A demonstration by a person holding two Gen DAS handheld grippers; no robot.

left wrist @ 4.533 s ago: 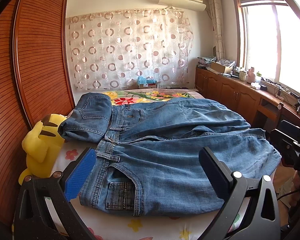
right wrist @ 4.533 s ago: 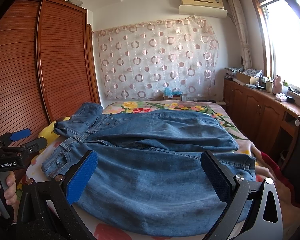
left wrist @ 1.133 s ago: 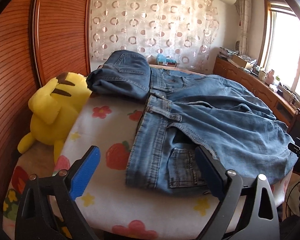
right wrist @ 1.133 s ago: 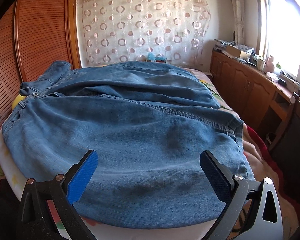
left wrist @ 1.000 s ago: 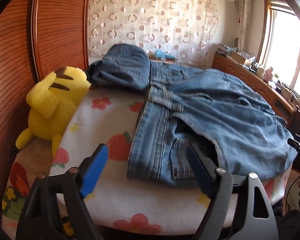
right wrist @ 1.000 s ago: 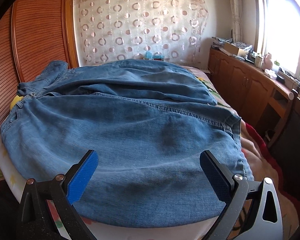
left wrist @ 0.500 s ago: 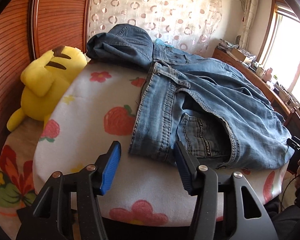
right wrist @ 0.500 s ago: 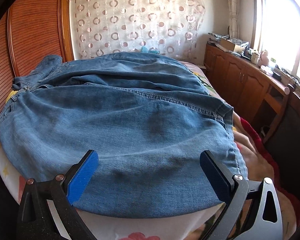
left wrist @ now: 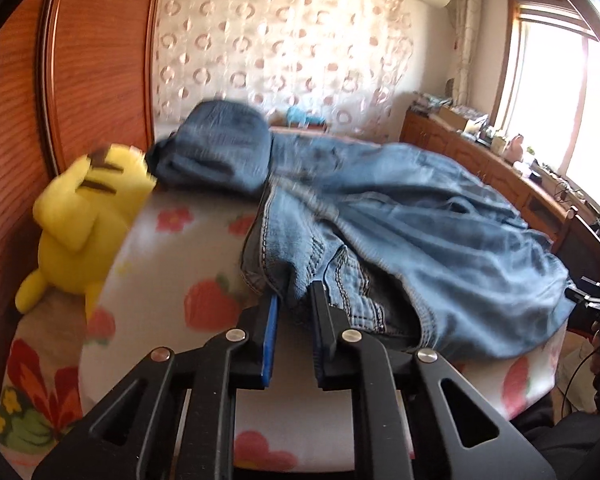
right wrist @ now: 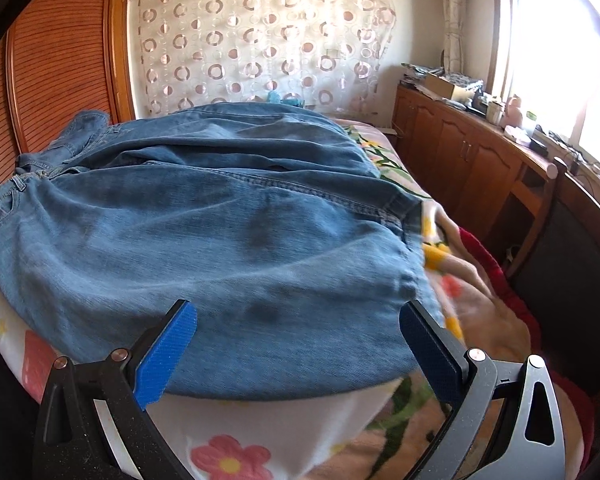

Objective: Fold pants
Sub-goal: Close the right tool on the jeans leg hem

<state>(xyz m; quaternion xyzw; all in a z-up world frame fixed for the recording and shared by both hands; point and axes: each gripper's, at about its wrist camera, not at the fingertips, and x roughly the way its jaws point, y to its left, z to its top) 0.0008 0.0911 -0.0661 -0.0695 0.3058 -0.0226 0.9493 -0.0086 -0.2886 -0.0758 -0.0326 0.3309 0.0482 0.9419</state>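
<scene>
Blue jeans (left wrist: 420,236) lie spread across a bed with a floral cover (left wrist: 188,248). In the left wrist view my left gripper (left wrist: 294,304) is shut on the near corner of the waistband, which is bunched and lifted between the pads. In the right wrist view the jeans (right wrist: 220,232) fill the bed, leg hems to the right. My right gripper (right wrist: 296,336) is open, its fingers straddling the near edge of the lower leg without touching it.
A yellow plush toy (left wrist: 84,216) sits at the bed's left edge against a wooden wardrobe (left wrist: 80,80). Wooden cabinets (right wrist: 472,168) with clutter line the right wall under a window. A red blanket (right wrist: 500,280) hangs off the bed's right side.
My left gripper closed from open onto the waistband corner and lifted it. My right gripper moved closer to the leg's near edge and stayed open.
</scene>
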